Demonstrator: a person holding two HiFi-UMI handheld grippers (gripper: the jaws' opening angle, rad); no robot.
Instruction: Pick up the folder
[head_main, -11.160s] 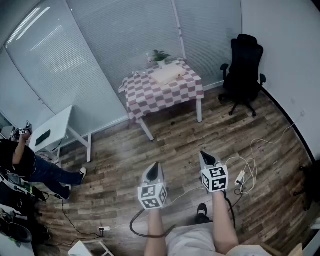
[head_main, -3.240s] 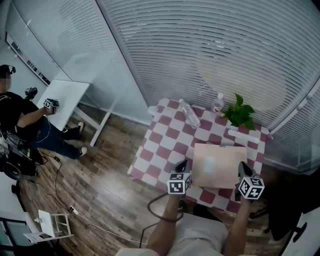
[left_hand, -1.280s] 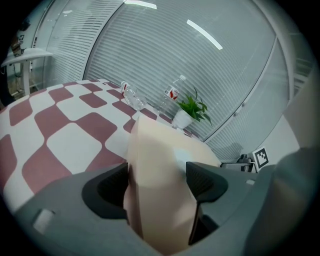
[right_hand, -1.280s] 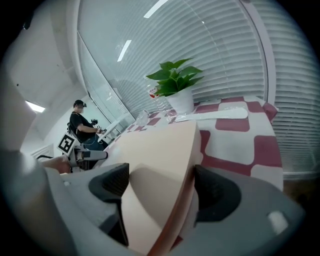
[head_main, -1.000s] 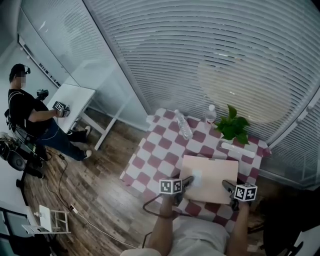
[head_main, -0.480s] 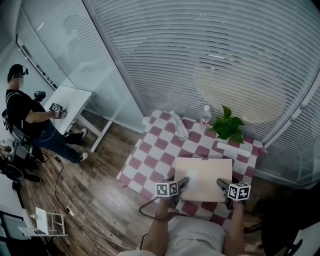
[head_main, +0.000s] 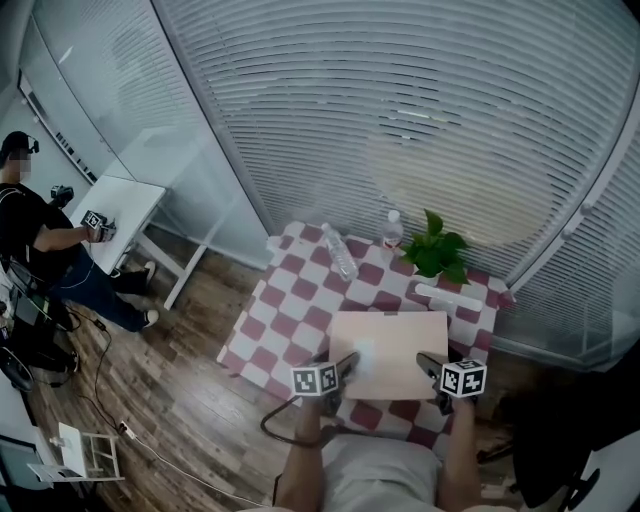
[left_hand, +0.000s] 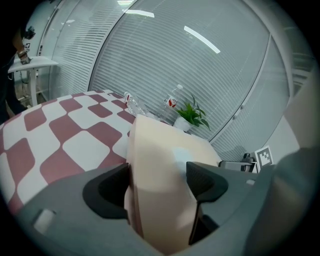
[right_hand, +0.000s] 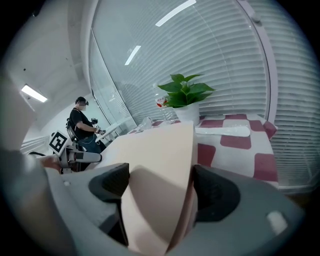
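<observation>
Looking from the left: the left gripper (head_main: 343, 364) has its jaws pinching the near-left corner of the flat tan cardboard folder (head_main: 390, 338), which lies over the near side of the table's red-and-white checked cloth (head_main: 290, 312). That corner sits deep between the pads, touching both. Over on the right, the right gripper (head_main: 427, 362) is clamped on the near-right corner too. I'd guess two corners because a wide floppy sheet would sag if held by one.

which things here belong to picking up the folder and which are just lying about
Job: folder, left claw, right claw, both gripping it.
Lying about: lying bottle, upright bottle, potted plant, white bar.
</observation>
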